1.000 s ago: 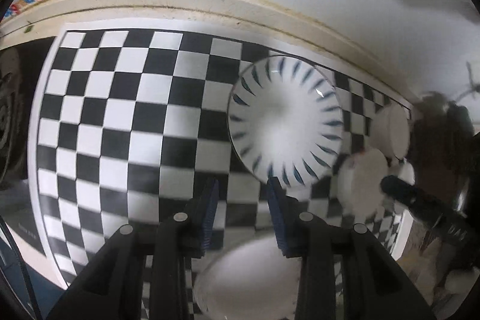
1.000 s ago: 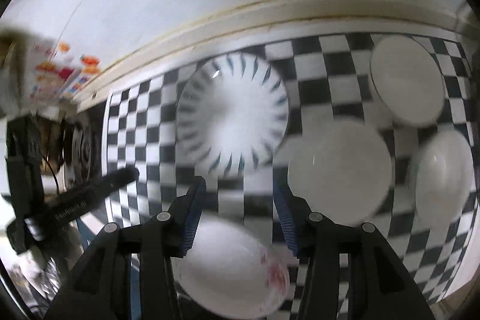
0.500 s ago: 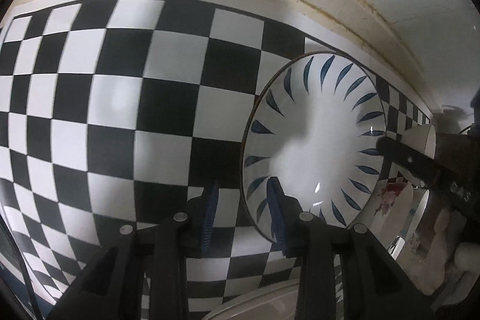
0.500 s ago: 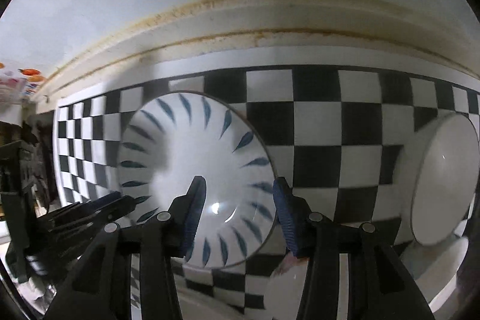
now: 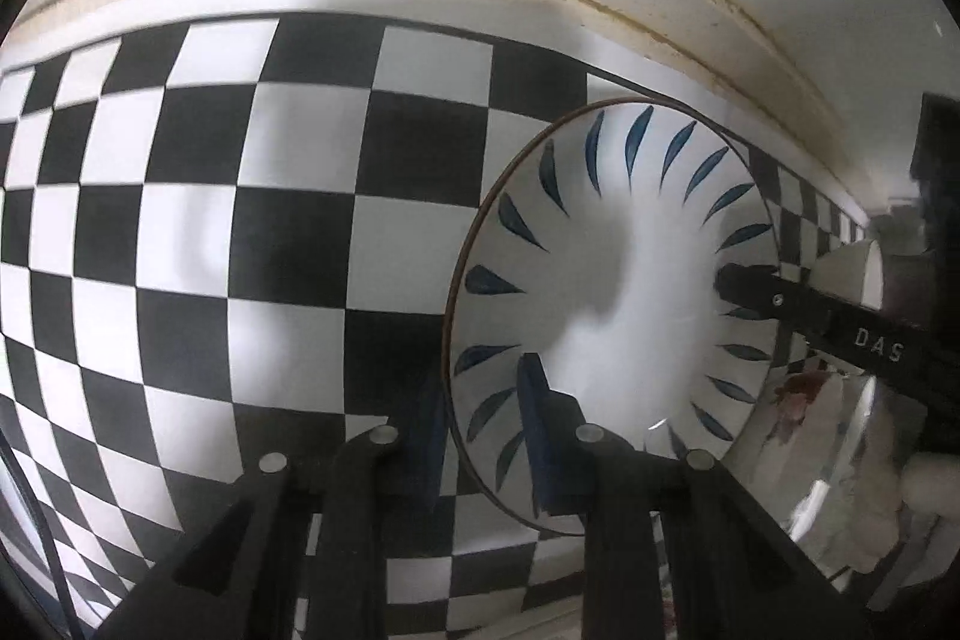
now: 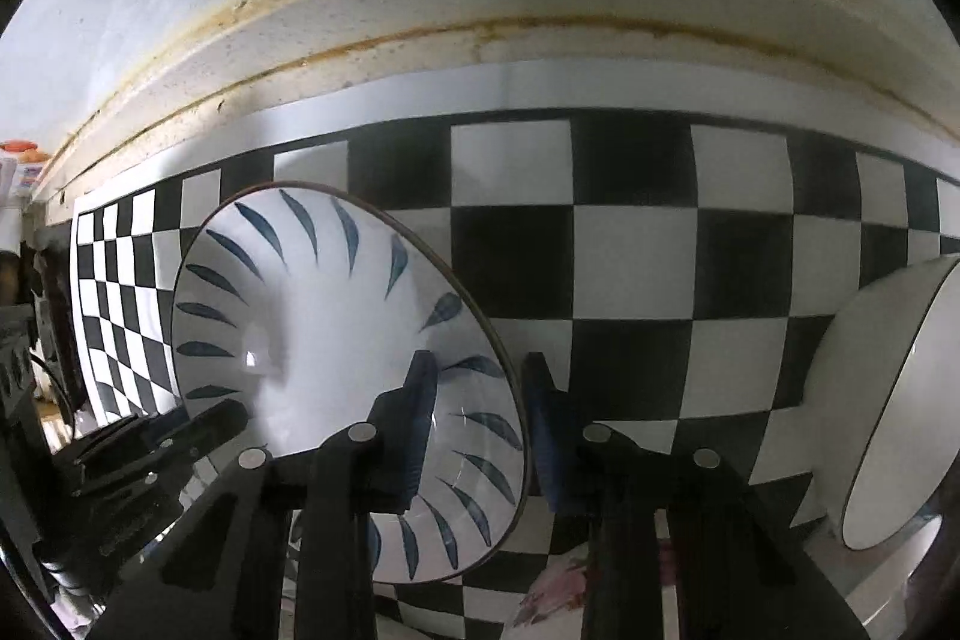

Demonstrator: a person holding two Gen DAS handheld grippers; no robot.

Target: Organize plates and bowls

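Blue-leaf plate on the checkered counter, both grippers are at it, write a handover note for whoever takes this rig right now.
Left gripper: open, its fingers straddle the near-left rim of the blue-leaf plate, one inside, one outside; not clamped.
Right gripper: open, straddling the plate's right rim the same way.
The plate looks flat on the checkered mat, close to the back wall.
A white bowl sits to the right; a floral dish lies partly hidden under the right gripper.
Done: nothing visibly stacked yet.
Left: probably close both grippers, lift the plate, then group plates and bowls.
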